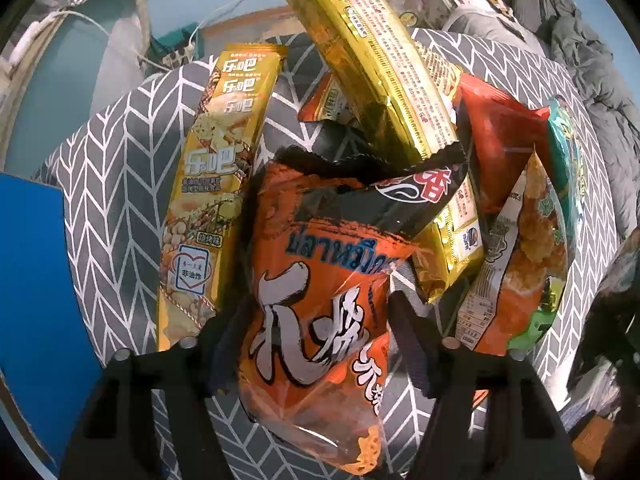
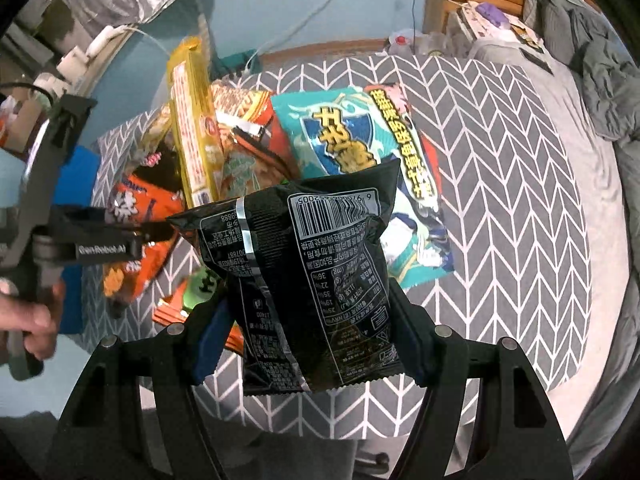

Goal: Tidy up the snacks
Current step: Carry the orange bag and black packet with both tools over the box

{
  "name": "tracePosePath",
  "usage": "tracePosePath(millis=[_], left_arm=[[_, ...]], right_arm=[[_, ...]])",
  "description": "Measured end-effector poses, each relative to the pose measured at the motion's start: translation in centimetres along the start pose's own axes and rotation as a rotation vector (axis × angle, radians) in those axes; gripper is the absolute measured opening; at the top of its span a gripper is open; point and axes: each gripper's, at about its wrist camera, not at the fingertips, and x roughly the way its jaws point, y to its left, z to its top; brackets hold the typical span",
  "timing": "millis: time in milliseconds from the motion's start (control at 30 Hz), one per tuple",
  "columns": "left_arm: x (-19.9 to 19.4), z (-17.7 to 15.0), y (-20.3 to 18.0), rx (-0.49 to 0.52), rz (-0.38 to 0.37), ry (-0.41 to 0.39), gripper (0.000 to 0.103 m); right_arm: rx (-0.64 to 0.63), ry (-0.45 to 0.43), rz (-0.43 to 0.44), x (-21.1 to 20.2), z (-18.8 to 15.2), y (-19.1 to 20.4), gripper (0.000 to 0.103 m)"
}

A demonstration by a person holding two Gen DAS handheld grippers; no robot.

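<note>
Gripped between the right gripper (image 2: 310,344) pads, a black crinkled foil snack bag (image 2: 308,280) is held above the grey chevron-patterned cloth (image 2: 500,184). An orange plastic snack bag (image 1: 316,304) is clamped by the left gripper (image 1: 310,336) within the pile. Each bag should be lifted clear before being placed, so neighbouring packets are not dragged.

A black snack bag (image 2: 316,280) printed with white text and a barcode hangs upright, lifted clear of the grey chevron-patterned cloth. To the left lies a pile of snacks — an orange bag with bold white characters (image 1: 316,292) at the near side, a long yellow pack (image 1: 208,188) left of it, a gold pack (image 1: 376,64) tilted across the heap, and a teal bag (image 2: 360,152) lying flat on the right.
</note>
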Motion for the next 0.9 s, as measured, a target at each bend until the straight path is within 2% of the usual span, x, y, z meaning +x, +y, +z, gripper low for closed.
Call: tracePosePath(millis=[133, 267, 467, 900], left_arm=[[-0.5, -0.7, -0.2, 0.011, -0.003, -0.037, 0.052], [-1.1, -1.5, -0.3, 0.010, -0.020, -0.042, 0.048], [-2.3, -3.3, 0.6, -0.013, -0.053, -0.042, 0.046], [-8.0, -5.3, 4.0, -0.090, -0.102, -0.122, 0.046]], right_arm=[[0.006, -0.009, -0.002, -0.6, 0.0, 0.7, 0.071], [0.005, -0.020, -0.003, -0.8, 0.0, 0.9, 0.071], [-0.020, -0.041, -0.003, -1.7, 0.7, 1.8, 0.071], [-0.085, -0.066, 0.009, -3.8, 2.4, 4.7, 0.071]])
